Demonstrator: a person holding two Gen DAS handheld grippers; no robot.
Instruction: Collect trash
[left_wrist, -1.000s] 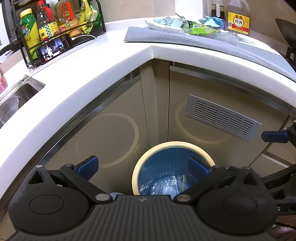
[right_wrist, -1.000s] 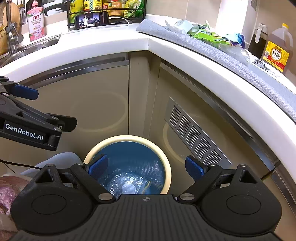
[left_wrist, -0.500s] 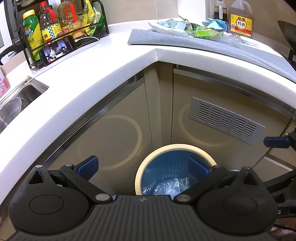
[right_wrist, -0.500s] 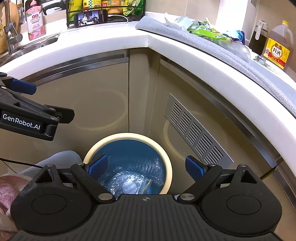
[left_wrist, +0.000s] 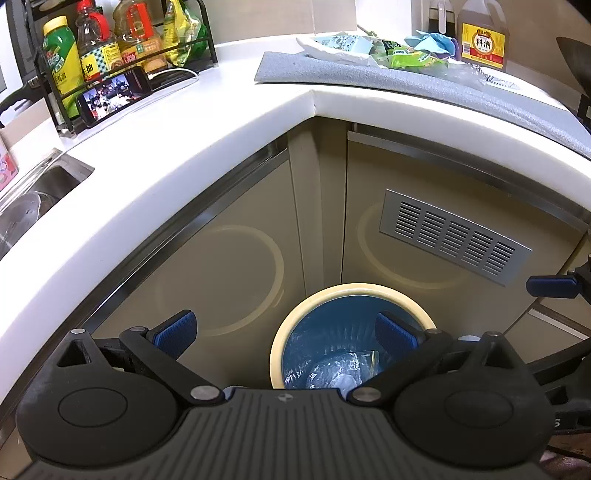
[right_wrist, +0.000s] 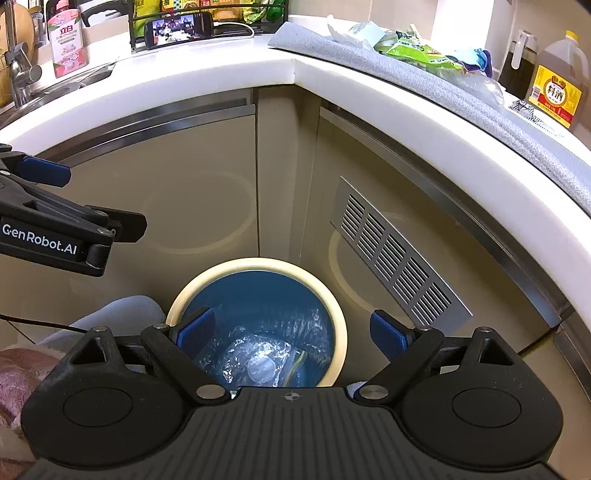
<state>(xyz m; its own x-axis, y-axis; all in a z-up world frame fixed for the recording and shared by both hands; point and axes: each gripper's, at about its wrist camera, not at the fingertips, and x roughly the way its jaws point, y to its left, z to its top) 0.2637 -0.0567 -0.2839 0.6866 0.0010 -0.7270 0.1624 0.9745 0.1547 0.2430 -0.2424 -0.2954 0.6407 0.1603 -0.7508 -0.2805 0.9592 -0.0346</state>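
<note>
Kitchen corner, white L-shaped counter (left_wrist: 229, 122) over beige cabinet doors, one door carrying a metal vent grille (left_wrist: 452, 238).

Item, bin: round trash bin (right_wrist: 341, 328) with cream rim and blue liner, stood on the floor in the cabinet corner, near and below both grippers. It held crumpled clear plastic (right_wrist: 258, 358) at the bottom; otherwise it looked mostly unfilled.

Item, remaining trash: a pile of wrappers (left_wrist: 373, 51) lay on a grey mat (left_wrist: 424, 83) at the far right of the counter, comprising white and pale-blue packets, a green bag and blue scraps, with a clear piece (right_wrist: 480, 86) just beside them. All of it was well apart from the bin.

Item, bystanders: a cooking-wine jug (left_wrist: 482, 37) beyond the mat; a wire rack of bottles (left_wrist: 110, 48) far left with a phone (left_wrist: 114, 94) leaning on it; a sink (left_wrist: 33, 195) at the left edge.

Item, left gripper (left_wrist: 288, 332): jaws wide apart, nothing between them, poised above the bin.

Item, right gripper (right_wrist: 291, 332): jaws likewise wide apart and empty, over the bin opening.

Status, judged: one deposit apparently made; most of the collecting was left, since the counter pile was not yet cleared. Both grippers were free for another pick.
</note>
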